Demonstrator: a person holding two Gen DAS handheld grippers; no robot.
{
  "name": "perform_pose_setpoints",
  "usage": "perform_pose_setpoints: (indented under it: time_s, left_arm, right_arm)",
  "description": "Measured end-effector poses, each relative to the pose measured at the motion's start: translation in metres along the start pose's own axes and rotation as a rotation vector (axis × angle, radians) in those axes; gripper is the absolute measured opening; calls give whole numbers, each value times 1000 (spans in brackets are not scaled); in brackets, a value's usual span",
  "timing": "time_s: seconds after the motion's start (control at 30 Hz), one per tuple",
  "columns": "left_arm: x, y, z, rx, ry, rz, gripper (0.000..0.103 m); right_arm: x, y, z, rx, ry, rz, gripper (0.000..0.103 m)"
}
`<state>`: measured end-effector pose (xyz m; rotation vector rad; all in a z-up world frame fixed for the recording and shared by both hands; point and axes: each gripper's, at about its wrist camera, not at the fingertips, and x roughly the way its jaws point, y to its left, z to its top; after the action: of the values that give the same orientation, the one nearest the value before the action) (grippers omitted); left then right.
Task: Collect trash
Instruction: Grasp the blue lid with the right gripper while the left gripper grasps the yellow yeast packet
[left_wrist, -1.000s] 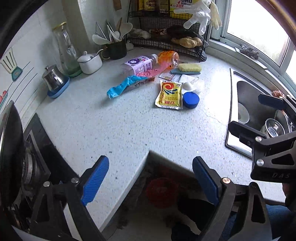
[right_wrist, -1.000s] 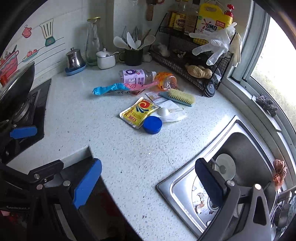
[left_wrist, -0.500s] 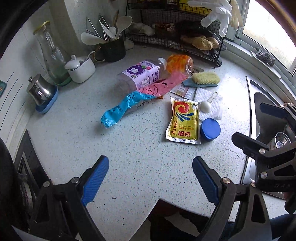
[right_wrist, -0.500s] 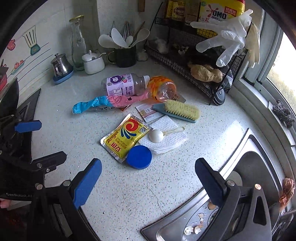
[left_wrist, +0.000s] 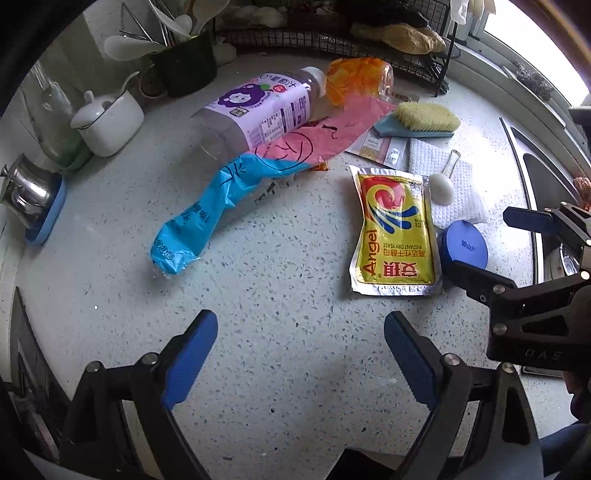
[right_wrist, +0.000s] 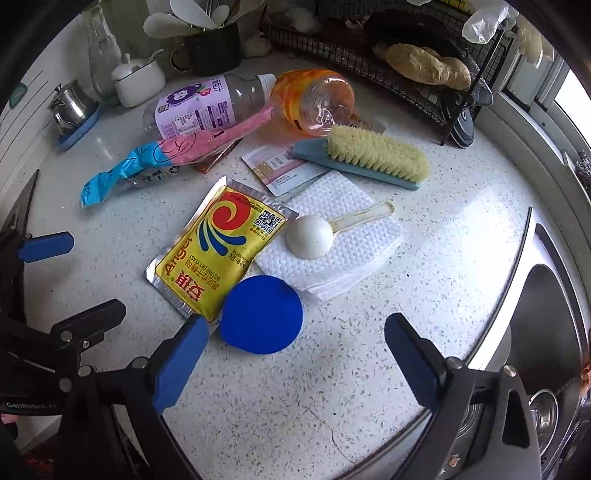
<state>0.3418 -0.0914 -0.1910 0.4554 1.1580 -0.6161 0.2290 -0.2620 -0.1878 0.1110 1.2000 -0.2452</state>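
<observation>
Daylight pours in from the window (left_wrist: 546, 55) at the upper right, blown out to white there, and the speckled counter (left_wrist: 277, 295) sits bright and evenly lit with only soft shadows. Strong fisheye bending curves the edges into black corners. Focus is crisp mid-frame, with a glare streak on the sink rim (right_wrist: 517, 280).

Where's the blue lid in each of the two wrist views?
Left wrist: blue lid at right of centre, partly behind the right hand-held gripper's finger.
Right wrist: blue lid low centre, just above the left fingertip.
Shared landmark: the yellow yeast packet touches it in both.
</observation>
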Motion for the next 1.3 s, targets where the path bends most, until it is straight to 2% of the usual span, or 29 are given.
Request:
perform_pose_setpoints:
  time_s: [0.03,0.2,0.3,0.4,0.47,0.7,0.9,1.2,1.3]
  left_arm:
    - [3,1,1,6,3,-4,91]
    - [5,6,8,23,4,-27,91]
    - [6,5,10,35,3,-32,91]
    - [6,5,10,41,7,-49,91]
    - [6,3,9,41,10,-57,91]
    - [3,-1,6,37,9,-72,91]
    - [3,-7,8,0,21,-131,91]
    - [11,-37,31,-51,64,-215,91]
    - [19,-47,38,-95,88,-220,91]
  right_arm:
    - [2,1,1,2,8,2,86]
    - [4,0,4,26,15,14,77]
    - [2,0,2,34,10,13,68]
    - [-1,-1,2,42,7,13,58]
    - [-3,0,2,44,0,9,43]
    - [-15,0,-12,32,-17,-8,43]
    - [-33,-8,-28,48,-24,2,43]
    - [-49,-44,-29,76,-41,-61,43]
    - [-50,-60,-26,83,-48,-72,43]
